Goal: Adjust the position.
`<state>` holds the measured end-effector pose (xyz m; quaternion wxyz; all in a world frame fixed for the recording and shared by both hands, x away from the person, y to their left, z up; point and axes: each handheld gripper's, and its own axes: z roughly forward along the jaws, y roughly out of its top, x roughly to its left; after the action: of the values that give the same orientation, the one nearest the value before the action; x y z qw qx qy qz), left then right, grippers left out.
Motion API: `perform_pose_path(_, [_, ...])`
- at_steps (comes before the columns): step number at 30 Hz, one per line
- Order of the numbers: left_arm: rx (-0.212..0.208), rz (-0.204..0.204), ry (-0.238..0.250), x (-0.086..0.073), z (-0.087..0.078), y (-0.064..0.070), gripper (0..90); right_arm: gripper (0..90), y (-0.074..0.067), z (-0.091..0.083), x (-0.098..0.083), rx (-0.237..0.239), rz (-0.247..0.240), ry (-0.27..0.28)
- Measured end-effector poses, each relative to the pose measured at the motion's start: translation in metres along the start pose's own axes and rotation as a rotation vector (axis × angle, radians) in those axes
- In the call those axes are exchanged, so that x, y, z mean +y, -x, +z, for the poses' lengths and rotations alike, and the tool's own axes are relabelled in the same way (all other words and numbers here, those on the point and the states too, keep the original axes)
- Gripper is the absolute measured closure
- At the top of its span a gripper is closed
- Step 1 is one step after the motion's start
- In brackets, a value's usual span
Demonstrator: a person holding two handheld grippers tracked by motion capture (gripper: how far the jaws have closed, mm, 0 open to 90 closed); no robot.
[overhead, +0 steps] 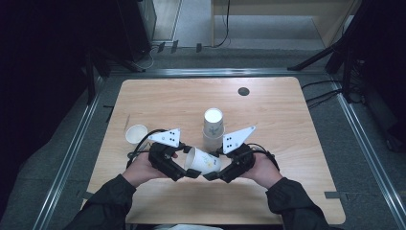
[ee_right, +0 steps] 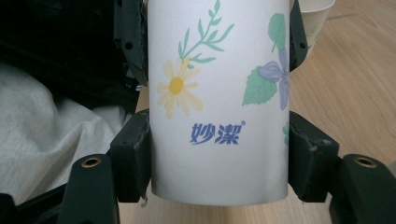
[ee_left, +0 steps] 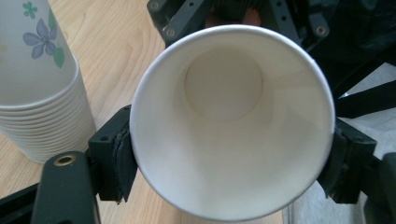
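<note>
- I have one paper cup (overhead: 203, 160) lying on its side in the air just above the near middle of the counter (overhead: 287, 143), caught between both tongs.
- My right tongs (overhead: 212, 176) are clamped on the cup's lower body; in the right gripper view the pads press the printed wall (ee_right: 217, 107) on either side, near the base.
- My left tongs (overhead: 190, 173) sit at the cup's mouth. In the left gripper view the open rim (ee_left: 232, 122) faces the camera with a pad touching it on each side, so I read that as a grip on the rim.
- Just behind the held cup stands a stack of cups (overhead: 213, 125), upright, flower print on its side.
- A single cup (overhead: 136, 133) stands apart at the left, mouth up.
</note>
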<state>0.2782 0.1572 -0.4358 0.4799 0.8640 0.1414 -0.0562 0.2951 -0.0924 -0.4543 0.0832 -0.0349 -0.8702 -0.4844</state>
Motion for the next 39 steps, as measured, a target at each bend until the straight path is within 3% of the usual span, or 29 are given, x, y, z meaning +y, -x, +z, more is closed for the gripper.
perform_pose_path(9, [0.007, 0.004, -0.035, -0.002, -0.001, 0.001, 26.0, 34.5, 0.000, 0.005, 0.001, 0.009, -0.009, -0.024])
perform_pose_path(12, [-0.001, 0.012, -0.051, -0.002, 0.000, 0.001, 26.2, 28.9, 0.000, 0.007, 0.001, 0.031, -0.003, -0.028])
perform_pose_path(15, [0.008, 0.026, -0.087, -0.002, 0.002, 0.003, 26.4, 23.2, 0.000, 0.009, 0.001, 0.025, 0.015, -0.049])
perform_pose_path(20, [0.031, 0.039, -0.148, -0.001, 0.002, 0.003, 27.1, 23.3, 0.002, 0.011, -0.003, -0.002, 0.018, -0.086])
perform_pose_path(28, [0.101, 0.076, -0.319, -0.004, 0.013, 0.003, 27.2, 24.8, 0.004, 0.022, -0.009, -0.031, -0.003, -0.141])
perform_pose_path(32, [0.112, 0.041, -0.382, -0.003, 0.022, 0.002, 27.1, 25.8, 0.004, 0.030, -0.013, -0.038, -0.004, -0.173])
perform_pose_path(34, [0.102, 0.013, -0.388, 0.000, 0.025, 0.002, 27.0, 26.2, 0.005, 0.034, -0.015, -0.033, -0.002, -0.183])
perform_pose_path(39, [0.116, 0.022, -0.399, 0.003, 0.029, 0.004, 26.8, 28.1, 0.004, 0.041, -0.017, -0.030, -0.005, -0.205])
